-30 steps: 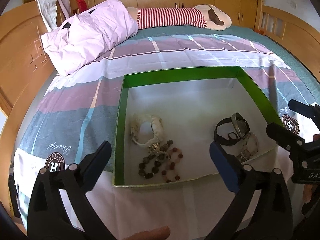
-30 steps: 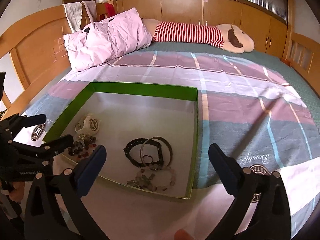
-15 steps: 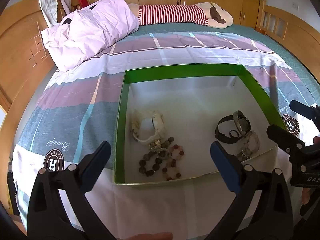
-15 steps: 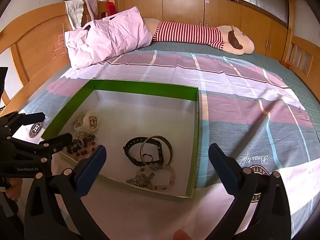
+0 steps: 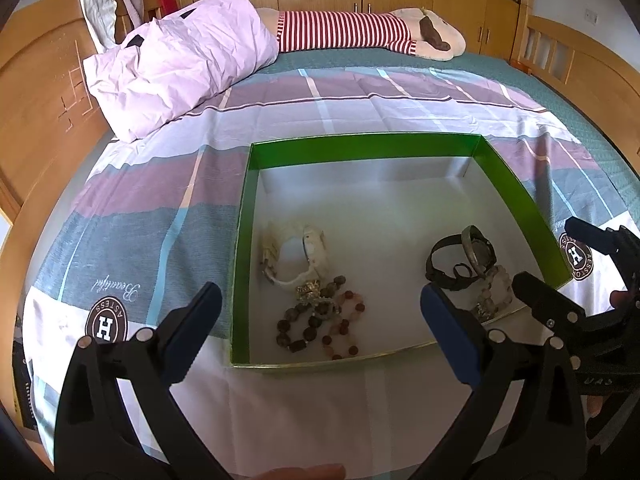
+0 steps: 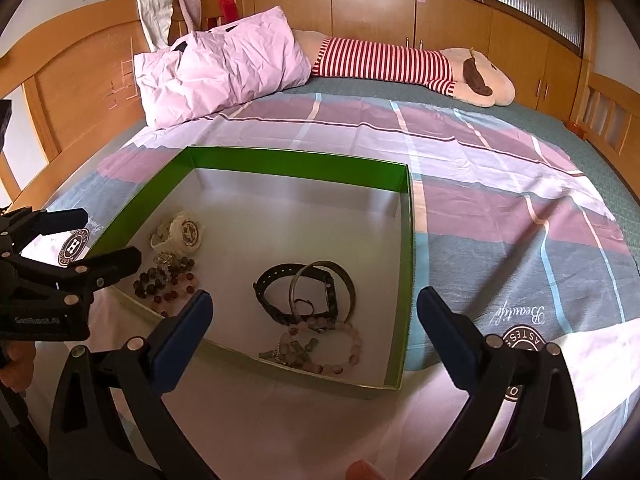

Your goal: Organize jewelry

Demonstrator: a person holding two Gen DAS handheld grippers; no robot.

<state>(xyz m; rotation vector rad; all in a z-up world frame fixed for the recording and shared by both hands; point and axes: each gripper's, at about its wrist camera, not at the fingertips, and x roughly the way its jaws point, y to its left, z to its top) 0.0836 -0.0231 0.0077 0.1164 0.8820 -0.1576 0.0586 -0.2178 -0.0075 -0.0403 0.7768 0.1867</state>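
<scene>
Hovering over the near edge of the bed (image 5: 320, 92), both grippers are spread wide and empty: left gripper (image 5: 318, 310) sits just short of the green box (image 5: 360, 146), its blue-padded fingers straddling the box's near-left part; right gripper (image 6: 312, 314) does the same on the near-right side, fingers wide apart, nothing between them. Box is shallow, green walls, white floor, lying flat on the plaid bedsheet (image 6: 480, 184). Inside, two loose clusters near the front wall. Left cluster: white watch (image 5: 296, 252) farther in, dark bead bracelet (image 5: 308, 320) just in front of it and touching a small metallic charm, pink-red bead bracelet (image 5: 344, 332) overlapping the dark one. Right cluster: black watch (image 6: 296, 294) with a grey metal bangle (image 6: 324, 288) resting across it, pale pink bead bracelet (image 6: 344, 348) just in front, touching them, with small metal pieces tangled at its left. The two clusters are well apart, bare white floor between. From the left wrist view the right gripper's black frame shows at the right edge beside the box corner; from the right wrist view the left gripper's frame shows at the left edge. Pink pillow (image 6: 224, 68) and striped plush toy (image 6: 400, 64) lie at the far end of the bed.
</scene>
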